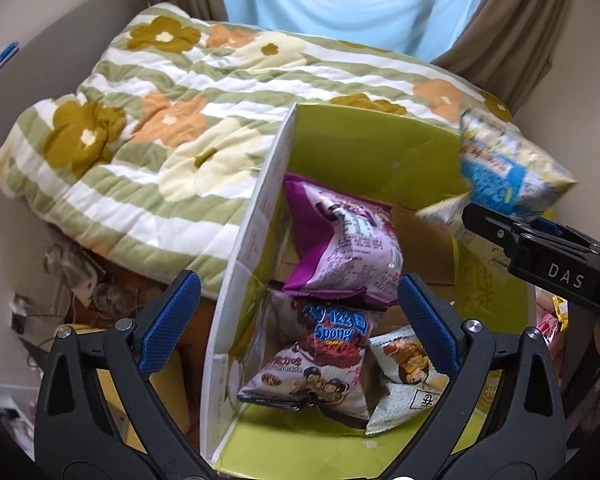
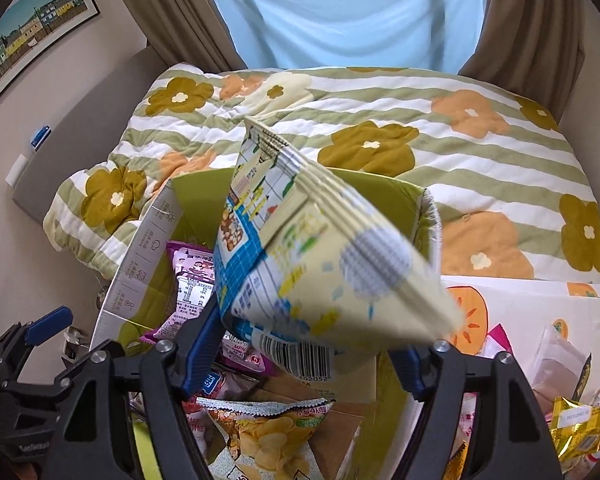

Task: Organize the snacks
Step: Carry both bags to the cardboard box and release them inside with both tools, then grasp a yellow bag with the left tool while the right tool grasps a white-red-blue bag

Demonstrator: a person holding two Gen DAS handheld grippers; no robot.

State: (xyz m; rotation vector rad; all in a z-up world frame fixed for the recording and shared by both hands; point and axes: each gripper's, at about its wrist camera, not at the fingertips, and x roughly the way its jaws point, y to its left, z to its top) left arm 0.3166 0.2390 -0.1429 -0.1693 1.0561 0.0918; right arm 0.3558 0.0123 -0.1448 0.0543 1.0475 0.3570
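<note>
Both grippers point steeply down into a big cardboard box with a white outside and shiny lime-green walls inside.

The left gripper has its bumpy blue pads spread wide apart with nothing held. Right below and between them lie puffy, crinkly snack bags: a purple bag farther ahead, a white-and-red bag closer, and a small grey-white bag just beside it.

The right gripper has its blue pads apart too. A pale yellow and blue bag sits between them, tilted and blurry. I cannot tell if the pads are touching it. From the left wrist, this bag shows at the right gripper's tip, over the box's far right corner.

Only the right wrist view shows a chips bag with a zigzag edge just under the gripper, loose snacks on a fruit-print sheet to its right, and a framed picture on the wall. A soft quilted flower blanket lies behind the box.
</note>
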